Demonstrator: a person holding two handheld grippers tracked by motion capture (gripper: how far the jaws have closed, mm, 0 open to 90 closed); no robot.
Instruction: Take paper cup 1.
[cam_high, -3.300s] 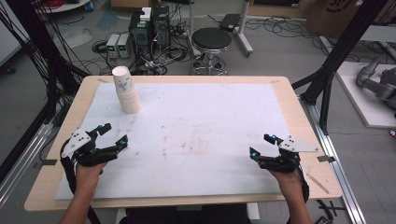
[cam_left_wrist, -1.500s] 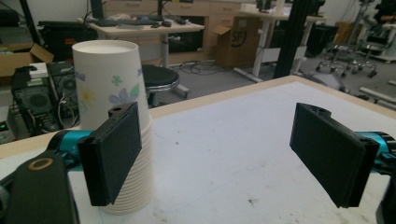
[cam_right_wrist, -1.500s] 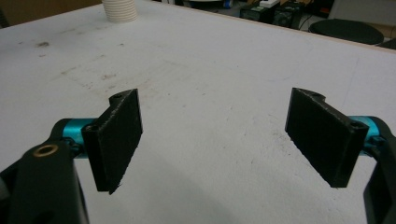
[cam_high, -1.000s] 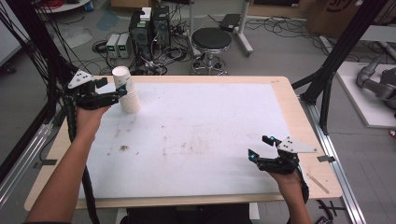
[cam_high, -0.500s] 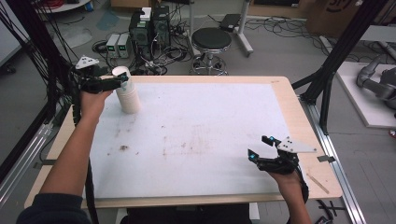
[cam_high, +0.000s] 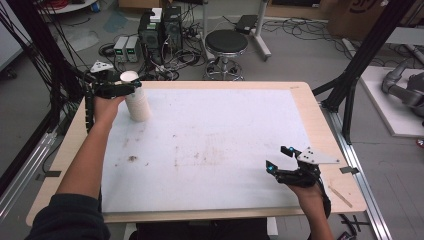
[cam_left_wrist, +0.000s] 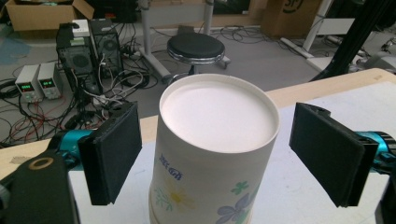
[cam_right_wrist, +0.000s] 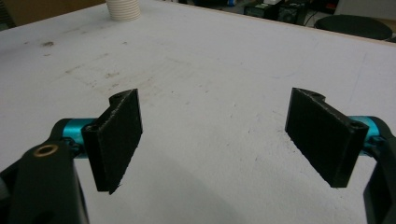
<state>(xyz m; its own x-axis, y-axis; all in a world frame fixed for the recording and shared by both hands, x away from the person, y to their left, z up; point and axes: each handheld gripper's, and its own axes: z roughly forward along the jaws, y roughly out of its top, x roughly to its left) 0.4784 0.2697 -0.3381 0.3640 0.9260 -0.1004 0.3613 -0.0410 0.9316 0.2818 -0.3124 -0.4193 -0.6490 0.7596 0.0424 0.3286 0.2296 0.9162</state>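
A stack of upside-down paper cups (cam_high: 138, 104) with a flower print stands at the far left of the white mat (cam_high: 220, 125). My left gripper (cam_high: 131, 88) is open at the top of the stack, one jaw on each side of the uppermost cup (cam_left_wrist: 212, 158). In the left gripper view both pads (cam_left_wrist: 112, 158) stand clear of the cup wall with a gap on each side. My right gripper (cam_high: 276, 158) rests open near the front right of the mat with nothing between its jaws. The right gripper view has the right gripper (cam_right_wrist: 219, 140) over bare mat and the cup stack (cam_right_wrist: 123, 9) far off.
The wooden table (cam_high: 312, 115) carries the stained mat. Beyond its far edge are a black stool (cam_high: 226, 42), computer units (cam_high: 160, 27) and cables on the floor. Black frame posts (cam_high: 350, 75) stand at both sides.
My left gripper has travelled from the front left of the table to the cup stack and now straddles its top, still open. The right gripper has stayed put.
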